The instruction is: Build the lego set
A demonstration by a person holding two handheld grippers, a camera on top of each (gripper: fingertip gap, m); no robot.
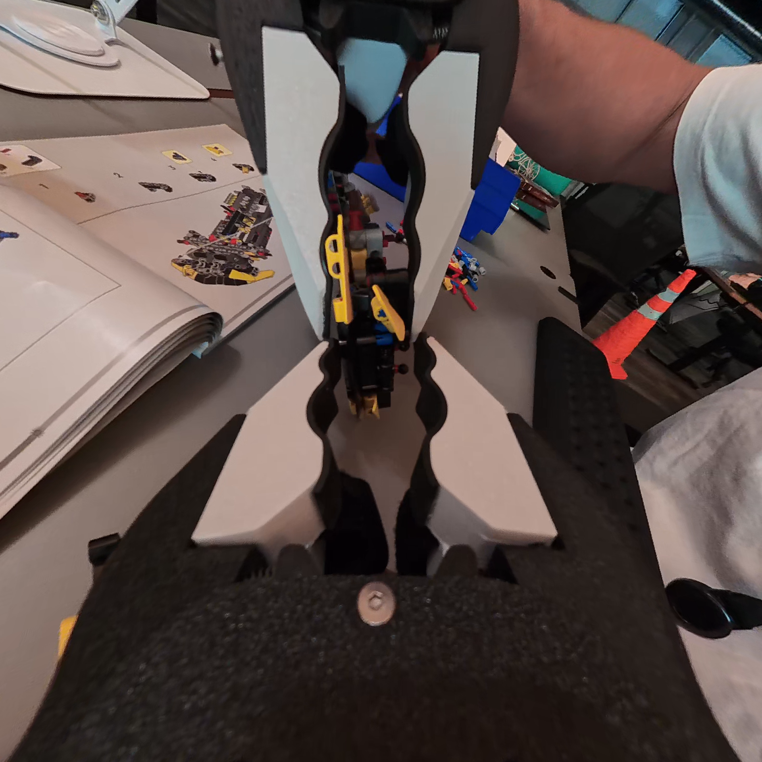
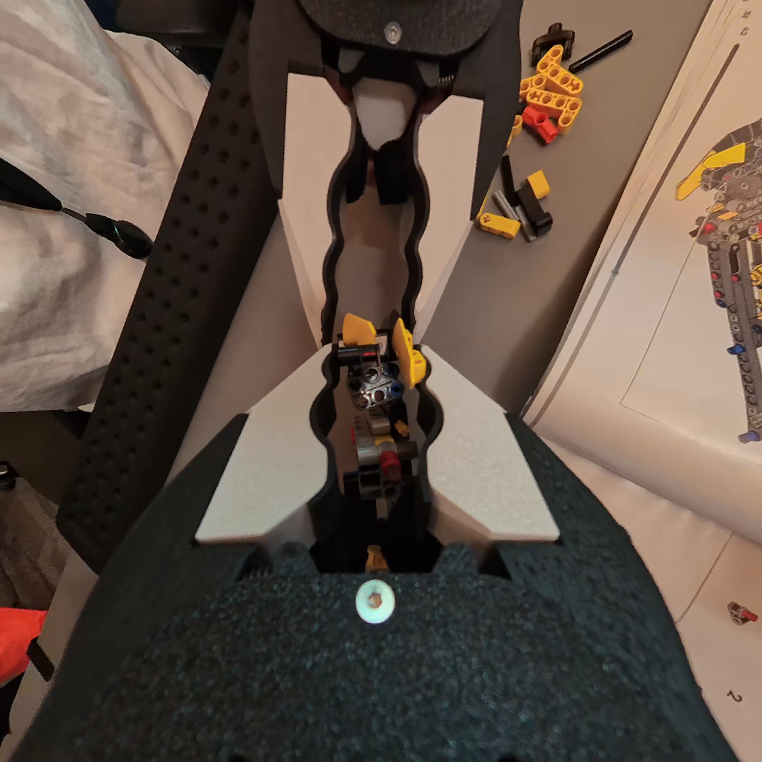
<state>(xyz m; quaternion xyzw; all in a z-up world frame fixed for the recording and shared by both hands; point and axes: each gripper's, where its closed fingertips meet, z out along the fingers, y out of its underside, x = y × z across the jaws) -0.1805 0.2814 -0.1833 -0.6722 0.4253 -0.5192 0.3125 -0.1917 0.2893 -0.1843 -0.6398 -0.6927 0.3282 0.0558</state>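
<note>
My left claw (image 1: 369, 346) and my right claw (image 2: 373, 363) point tip to tip, and the black and yellow lego model (image 1: 367, 330) sits between them, with my right claw squeezed onto most of it while my left claw looks a bit apart around its near end, so I cannot tell if that one grips. In the left wrist view the open instruction book (image 1: 123, 255) lies on the gray counter (image 1: 495, 330) at 9 o'clock and a pile of small loose pieces (image 1: 464, 274) lies at 2 o'clock. In the right wrist view yellow beams (image 2: 552, 92) lie at 1 o'clock.
</note>
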